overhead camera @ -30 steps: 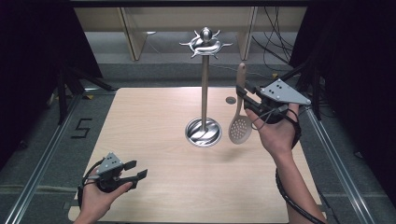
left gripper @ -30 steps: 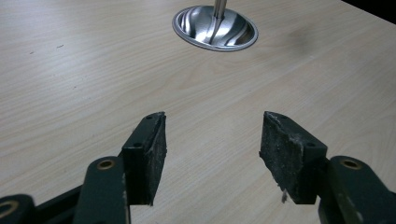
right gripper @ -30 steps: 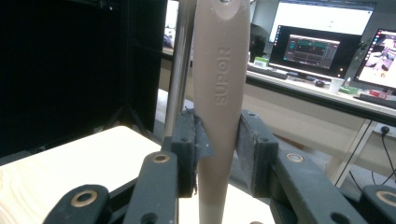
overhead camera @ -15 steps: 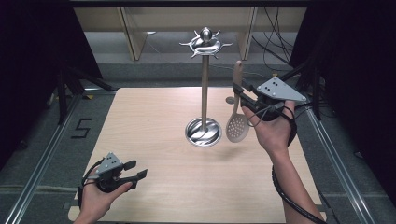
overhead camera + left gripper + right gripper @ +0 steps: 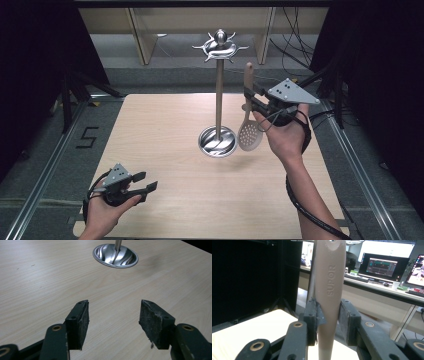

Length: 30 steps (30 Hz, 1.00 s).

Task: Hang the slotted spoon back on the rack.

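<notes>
Your right gripper [image 5: 251, 101] clamps the handle of the slotted spoon [image 5: 249, 131], held upright above the table's right half just beside the utensil stand [image 5: 218, 100]; the handle's top is cut off in the right gripper view. Your left gripper [image 5: 145, 182] rests wide apart and empty near the table's [image 5: 160, 125] front left corner.
</notes>
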Tool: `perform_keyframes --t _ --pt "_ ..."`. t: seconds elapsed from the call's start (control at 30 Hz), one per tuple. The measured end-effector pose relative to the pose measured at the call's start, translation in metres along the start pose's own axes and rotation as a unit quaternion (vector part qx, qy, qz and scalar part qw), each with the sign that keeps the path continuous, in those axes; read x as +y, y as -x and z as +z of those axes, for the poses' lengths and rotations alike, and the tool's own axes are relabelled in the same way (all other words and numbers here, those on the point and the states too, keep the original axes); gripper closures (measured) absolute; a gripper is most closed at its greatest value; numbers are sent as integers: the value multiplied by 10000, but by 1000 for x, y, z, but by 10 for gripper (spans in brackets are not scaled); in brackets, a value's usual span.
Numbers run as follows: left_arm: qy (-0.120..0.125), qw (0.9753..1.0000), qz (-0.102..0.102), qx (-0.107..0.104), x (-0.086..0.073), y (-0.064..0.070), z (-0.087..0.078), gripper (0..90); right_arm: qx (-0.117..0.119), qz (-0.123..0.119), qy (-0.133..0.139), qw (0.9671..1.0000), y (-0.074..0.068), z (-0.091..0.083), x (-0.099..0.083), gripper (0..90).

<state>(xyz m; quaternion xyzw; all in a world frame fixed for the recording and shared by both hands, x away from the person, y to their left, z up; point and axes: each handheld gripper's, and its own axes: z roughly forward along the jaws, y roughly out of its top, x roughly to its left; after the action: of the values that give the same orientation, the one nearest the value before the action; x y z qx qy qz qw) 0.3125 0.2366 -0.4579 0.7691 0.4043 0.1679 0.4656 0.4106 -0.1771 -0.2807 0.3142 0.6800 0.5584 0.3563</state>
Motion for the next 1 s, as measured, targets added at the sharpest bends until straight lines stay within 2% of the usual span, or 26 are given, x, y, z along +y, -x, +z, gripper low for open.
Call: perform_keyframes --t 0.3,0.33,0.4,0.57,0.7,1.0 --pt "0 10000 28 2 0 0 0 401 66 -23 7 10000 -4 6 2 704" --pt "-1 10000 31 2 0 0 0 401 57 -90 11 9999 -3 7 2 705" --pt "-8 10000 22 15 0 0 0 401 92 -26 -9 10000 -4 8 3 704" --pt "12 10000 1 -41 0 0 1 401 100 -42 -9 9999 -7 13 6 705" --pt "-2 10000 27 4 0 0 0 401 146 -13 -52 9999 -9 17 7 705" --pt "12 10000 -8 -33 0 1 1 401 156 52 -55 9998 -9 23 7 704"
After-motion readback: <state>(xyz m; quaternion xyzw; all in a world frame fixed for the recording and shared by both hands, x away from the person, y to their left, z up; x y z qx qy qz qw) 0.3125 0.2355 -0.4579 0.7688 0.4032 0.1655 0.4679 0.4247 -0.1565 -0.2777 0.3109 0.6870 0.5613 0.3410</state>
